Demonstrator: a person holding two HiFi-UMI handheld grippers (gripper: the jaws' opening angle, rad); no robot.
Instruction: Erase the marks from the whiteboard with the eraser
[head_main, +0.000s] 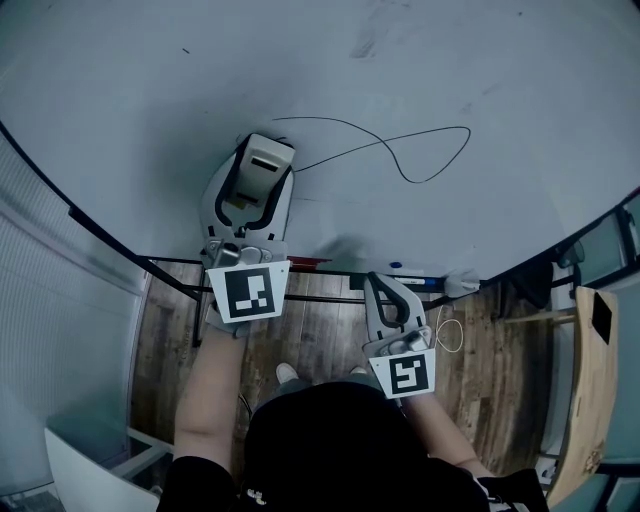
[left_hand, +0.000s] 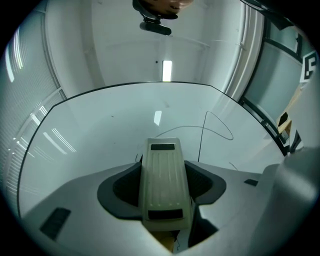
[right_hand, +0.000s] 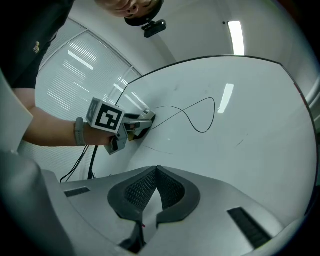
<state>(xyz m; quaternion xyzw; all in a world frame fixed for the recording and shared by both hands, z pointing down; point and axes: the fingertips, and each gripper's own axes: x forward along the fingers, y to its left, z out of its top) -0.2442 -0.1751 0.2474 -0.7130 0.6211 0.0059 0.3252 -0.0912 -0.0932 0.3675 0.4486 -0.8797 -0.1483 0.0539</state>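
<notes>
In the head view the whiteboard fills the upper part, and a thin black looping line is drawn across its middle. My left gripper is shut on a pale, oblong eraser that sits against the board at the line's left end. In the left gripper view the eraser lies lengthwise between the jaws, with the black line just beyond it. My right gripper hangs below the board's lower edge. In its own view the right gripper is shut with nothing in it, and the line and left gripper lie ahead.
A ledge under the board carries markers. A faint grey smudge sits near the board's top. A wooden floor lies below, with a wooden panel at right, a white chair at lower left and a cable.
</notes>
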